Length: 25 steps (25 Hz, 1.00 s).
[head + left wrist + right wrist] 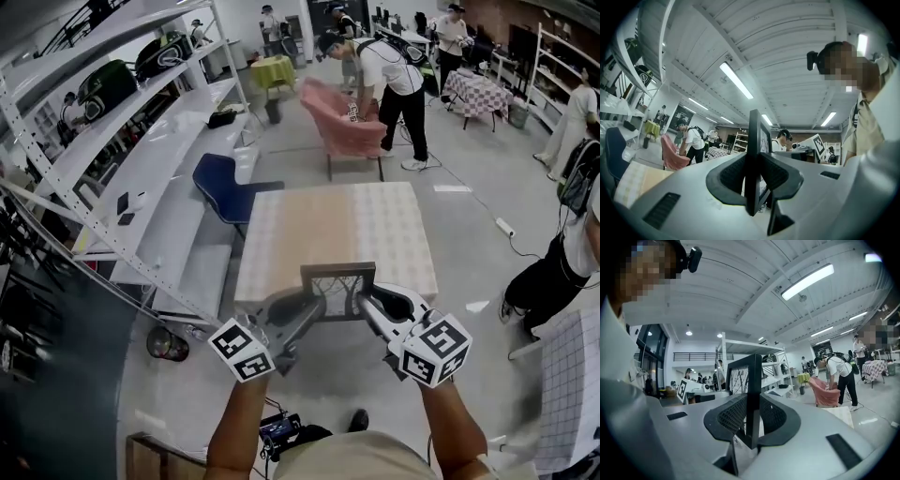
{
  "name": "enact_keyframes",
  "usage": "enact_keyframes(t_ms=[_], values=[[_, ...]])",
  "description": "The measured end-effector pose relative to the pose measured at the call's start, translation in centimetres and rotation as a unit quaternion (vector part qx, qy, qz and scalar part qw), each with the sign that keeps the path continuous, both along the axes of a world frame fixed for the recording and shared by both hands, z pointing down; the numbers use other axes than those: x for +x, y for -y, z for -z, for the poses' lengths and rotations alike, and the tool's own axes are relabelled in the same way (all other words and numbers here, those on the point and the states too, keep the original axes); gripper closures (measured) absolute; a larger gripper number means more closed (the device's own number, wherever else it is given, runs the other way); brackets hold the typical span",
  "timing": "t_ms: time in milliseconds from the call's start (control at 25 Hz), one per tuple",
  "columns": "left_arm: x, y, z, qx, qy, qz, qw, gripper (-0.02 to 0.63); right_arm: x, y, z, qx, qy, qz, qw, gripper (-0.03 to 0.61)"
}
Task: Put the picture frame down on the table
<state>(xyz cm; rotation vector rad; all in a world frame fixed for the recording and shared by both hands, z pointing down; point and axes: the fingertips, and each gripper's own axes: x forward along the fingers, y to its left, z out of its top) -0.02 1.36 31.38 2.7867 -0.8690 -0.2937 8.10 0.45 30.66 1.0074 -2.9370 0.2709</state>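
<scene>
A dark-edged picture frame (337, 291) with a branch-patterned print hangs upright in the air at the near edge of the table (328, 230). My left gripper (314, 305) is shut on its left side rail and my right gripper (364, 302) is shut on its right side rail. In the left gripper view the picture frame (753, 159) stands edge-on between the black pads (733, 176). In the right gripper view the picture frame (751, 394) is likewise pinched between the pads (776, 416), its print visible to the left.
The table has a pale checked cloth. A white shelf rack (122, 159) runs along the left with a blue chair (225, 187) beside it. A person bends over a pink armchair (342, 127) beyond the table. Another person (562, 262) crouches at the right, next to a checked cloth (567, 384).
</scene>
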Motion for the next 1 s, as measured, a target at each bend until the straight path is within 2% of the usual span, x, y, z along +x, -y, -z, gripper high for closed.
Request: enact_keyframes(t_ms=[160,360,1000], values=[[0.4,2.0,-0.2,-0.001,0.004,0.001,1.0000,0.525,0.4,2.0,-0.4,-0.004,0.003,0.000,1.000,0.500],[-1.1,4.8,-0.7,-0.007,-0.003,-0.004,1.0000,0.525,-1.1,4.7,-0.7,-0.007,-0.001,-0.008,1.000,0.500],[-5.7,16.2,-1.5,-0.010,-0.010,-0.059,0.9982,0.525,-5.6,15.3,-1.4,-0.007,-0.008,-0.062,0.998,0.500]])
